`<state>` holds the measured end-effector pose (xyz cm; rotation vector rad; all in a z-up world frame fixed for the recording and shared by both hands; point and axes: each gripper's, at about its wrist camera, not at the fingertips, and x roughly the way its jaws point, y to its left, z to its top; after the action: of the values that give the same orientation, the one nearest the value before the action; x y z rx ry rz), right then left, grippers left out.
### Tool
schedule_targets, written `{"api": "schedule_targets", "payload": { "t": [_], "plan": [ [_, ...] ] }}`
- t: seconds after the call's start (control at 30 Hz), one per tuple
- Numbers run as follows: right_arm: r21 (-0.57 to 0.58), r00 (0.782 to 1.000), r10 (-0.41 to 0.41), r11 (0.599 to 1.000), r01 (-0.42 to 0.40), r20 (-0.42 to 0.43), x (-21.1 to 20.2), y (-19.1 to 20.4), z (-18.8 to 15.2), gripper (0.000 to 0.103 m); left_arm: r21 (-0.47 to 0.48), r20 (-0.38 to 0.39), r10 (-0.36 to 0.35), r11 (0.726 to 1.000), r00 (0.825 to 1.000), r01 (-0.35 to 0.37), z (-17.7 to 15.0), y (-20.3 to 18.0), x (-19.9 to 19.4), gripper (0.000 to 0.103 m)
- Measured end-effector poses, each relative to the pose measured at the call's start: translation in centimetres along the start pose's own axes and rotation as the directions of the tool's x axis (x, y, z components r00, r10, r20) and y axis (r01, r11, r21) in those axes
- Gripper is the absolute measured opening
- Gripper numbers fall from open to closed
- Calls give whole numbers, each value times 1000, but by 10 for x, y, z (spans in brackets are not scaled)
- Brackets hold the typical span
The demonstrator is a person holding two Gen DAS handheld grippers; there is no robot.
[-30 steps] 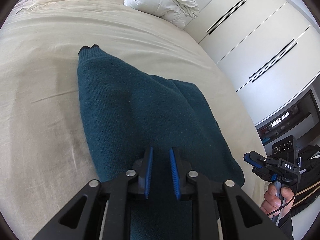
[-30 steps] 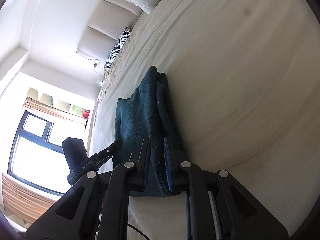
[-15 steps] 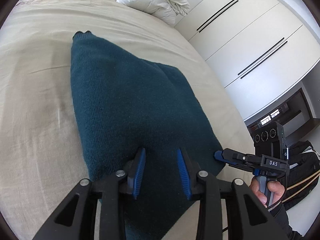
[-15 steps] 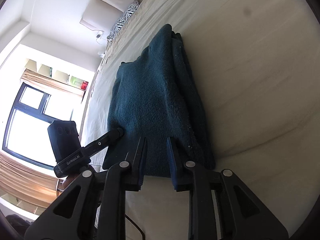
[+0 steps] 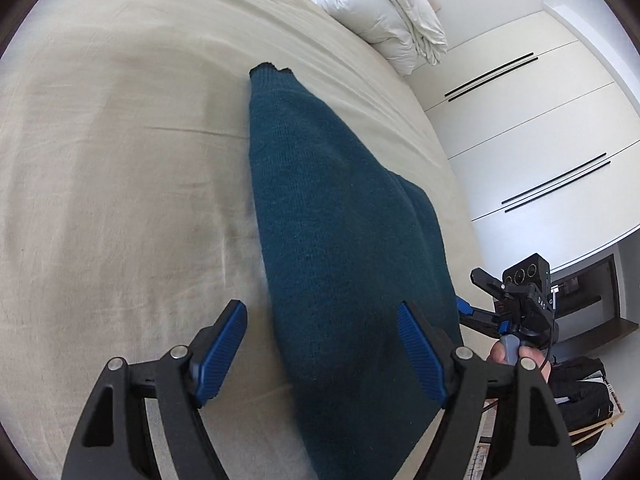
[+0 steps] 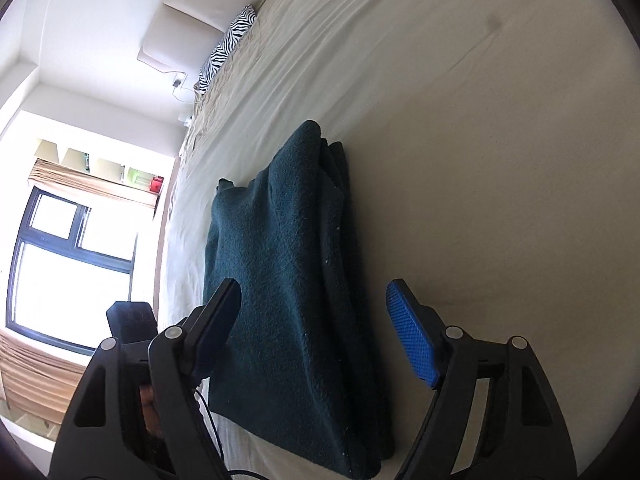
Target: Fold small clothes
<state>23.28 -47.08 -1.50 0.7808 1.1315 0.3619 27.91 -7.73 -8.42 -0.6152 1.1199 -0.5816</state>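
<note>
From the left wrist view, the left gripper stands with its jaws spread wide, having just been opening; its blue ribbed pads press on nothing. The folded teal knit garment lies flat on the beige bed sheet, running straight ahead of the claw, from under the gap between the fingers to a narrow end far in front. The near end of the cloth sits below and between the jaws, closer to the right finger than to the left, whose tip hangs over bare sheet. To the right of the claw, past the garment's edge, the right gripper shows, held by a hand (partly hidden behind the left finger's frame). Far ahead and to the right, a bundled white duvet rests near the white wardrobe doors.

From the right wrist view, the right gripper is likewise spread apart, its jaws having just been opening, with nothing pinched. The garment lies in layers ahead of and below the gap, nearer the left finger; the right finger's pad is over bare sheet. Left of the claw is a dark device, part of the left gripper, and beyond it a bright window. A zebra-print pillow lies far ahead.
</note>
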Motion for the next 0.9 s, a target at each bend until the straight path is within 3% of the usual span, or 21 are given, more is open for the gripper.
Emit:
{"api": "schedule_targets", "payload": {
  "t": [0.13,0.2,0.23,0.27,0.33,0.5,0.6,0.7,0.8,0.9],
  "plan": [
    [-19,996,-13,1000,12,-84,35,0,15,71,-22,-36,-22,1000,999,22,3,-4,13,79],
    [-42,994,-14,999,9,-107,44,6,20,65,-52,-41,-25,998,999,23,5,-1,15,78],
    [-49,992,-21,999,15,-123,50,8,22,57,-54,-44,-18,998,999,16,6,-1,15,73],
    [-60,989,-37,998,29,-141,50,11,18,49,-52,-52,-3,999,999,0,6,0,16,70],
    [-100,983,-88,992,73,-159,56,17,17,43,-45,-71,28,999,997,-31,8,-3,19,61],
    [-169,968,-198,971,171,-153,59,30,14,30,13,-94,121,993,988,-120,9,-18,21,51],
    [-265,941,-320,922,283,-109,64,51,6,24,91,-90,214,974,973,-206,10,-38,20,45],
    [-348,899,-433,853,389,-58,68,74,-3,21,173,-76,294,945,953,-277,11,-58,21,42],
    [-395,869,-495,800,451,-10,65,92,-12,20,187,-70,310,938,948,-293,10,-67,13,40],
    [-429,862,-507,774,466,22,55,110,-26,19,200,-37,316,932,948,-303,9,-78,-7,39]
  ]
}}
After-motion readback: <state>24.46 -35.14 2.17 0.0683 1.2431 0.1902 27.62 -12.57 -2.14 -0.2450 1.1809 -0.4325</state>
